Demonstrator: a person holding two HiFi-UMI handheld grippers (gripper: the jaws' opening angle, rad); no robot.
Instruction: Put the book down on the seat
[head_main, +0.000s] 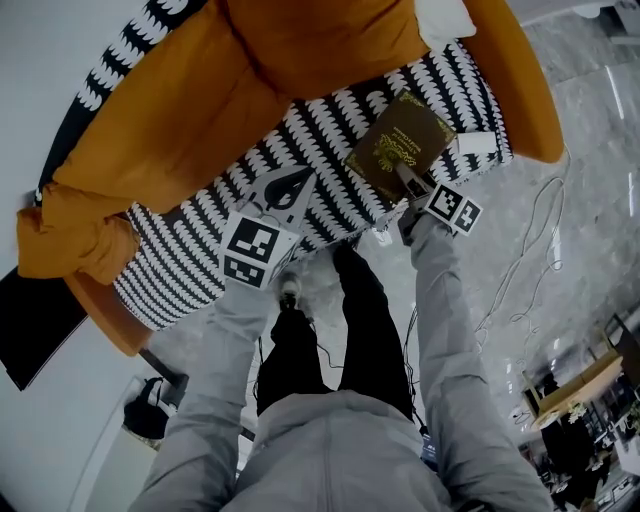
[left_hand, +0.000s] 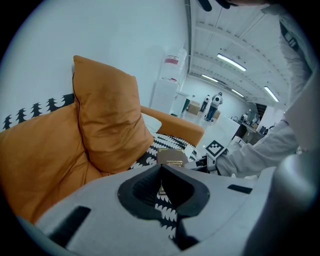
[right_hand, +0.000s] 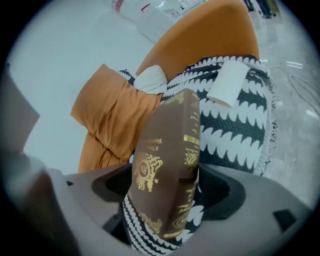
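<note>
A brown book (head_main: 400, 143) with gold print lies on the black-and-white patterned seat (head_main: 200, 262) of an orange sofa, near its right end. My right gripper (head_main: 411, 187) sits at the book's near corner. In the right gripper view the book (right_hand: 167, 160) stands between the jaws of the right gripper (right_hand: 167, 189), which are spread wide with a gap at each side. My left gripper (head_main: 288, 188) hovers over the seat's front middle, shut and holding nothing. In the left gripper view the left gripper (left_hand: 161, 172) points along the seat toward the book (left_hand: 171, 156).
Large orange cushions (head_main: 180, 120) fill the back and left of the sofa, and an orange arm (head_main: 525, 80) bounds the right. A white label (head_main: 478, 145) lies on the seat by the book. Cables (head_main: 540, 250) trail over the marble floor. A black bag (head_main: 148, 415) sits at lower left.
</note>
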